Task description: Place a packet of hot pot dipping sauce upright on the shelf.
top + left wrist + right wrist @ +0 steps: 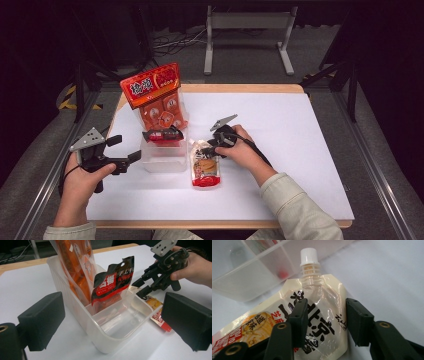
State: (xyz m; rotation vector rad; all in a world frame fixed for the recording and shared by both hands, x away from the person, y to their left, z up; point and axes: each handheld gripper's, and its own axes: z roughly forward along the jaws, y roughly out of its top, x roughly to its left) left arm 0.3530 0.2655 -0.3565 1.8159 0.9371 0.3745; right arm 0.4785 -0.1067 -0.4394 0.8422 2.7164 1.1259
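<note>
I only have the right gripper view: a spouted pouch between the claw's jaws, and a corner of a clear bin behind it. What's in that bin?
Observer: Two snack bags stand in the clear bin: a tall orange bag in the far compartment and a black and red bag in the middle one.
Operator: And the compartment nearest the person?
Observer: Empty, as the left gripper view shows.
Operator: Where is the other claw?
Observer: The left claw is held at the bin's left side, across from the pouch, with its jaws wide apart and nothing between them.
</note>
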